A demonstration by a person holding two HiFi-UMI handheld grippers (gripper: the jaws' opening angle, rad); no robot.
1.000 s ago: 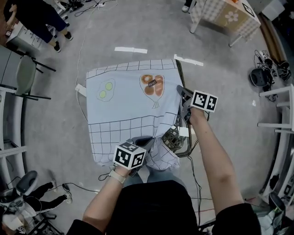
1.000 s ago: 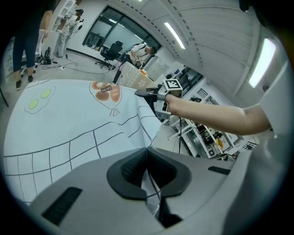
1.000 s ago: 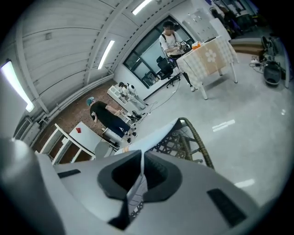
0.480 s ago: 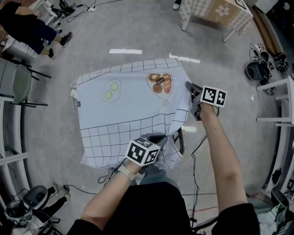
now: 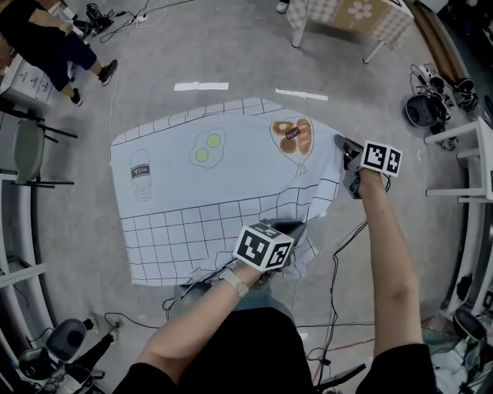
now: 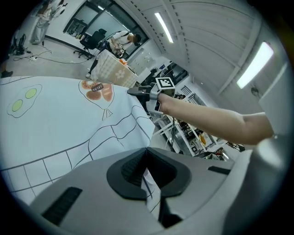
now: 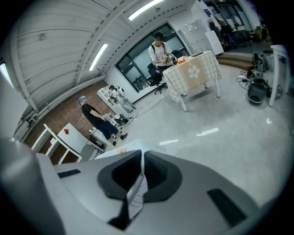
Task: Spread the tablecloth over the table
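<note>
Grey floor (image 5: 154, 46) is seen all around in the head view. At the far left, a person in dark clothes (image 5: 42, 35) is seen standing, with a chair (image 5: 31, 142) just below in the picture.

Next comes the tablecloth (image 5: 208, 192), pale blue with a black grid border, which is stretched out wide and nearly flat in the middle of the scene. What lies under it is hidden. A bottle drawing (image 5: 140, 173) is printed near its left edge, two green ovals (image 5: 206, 148) further along, and an orange-brown drawing (image 5: 293, 135) near its right edge. Two white tape strips (image 5: 199, 86) are seen on the floor just beyond its far edge.

The near right corner of the cloth is pinched by the left gripper (image 5: 296, 228). In the left gripper view its jaws (image 6: 147, 176) are seen pressed together on a fold of the fabric (image 6: 59, 119), which runs away from them to the left. Loose cloth is bunched and hanging just under this gripper.

The far right corner is clamped by the right gripper (image 5: 340, 141), which is held well apart from the left one, so the right edge is drawn between the two. In the right gripper view a strip of cloth (image 7: 137, 193) is seen nipped between the closed jaws (image 7: 140, 179).

A table with a checked cover (image 5: 347, 15) is seen at the top right, and white frames (image 5: 462, 161) line the right edge.
</note>
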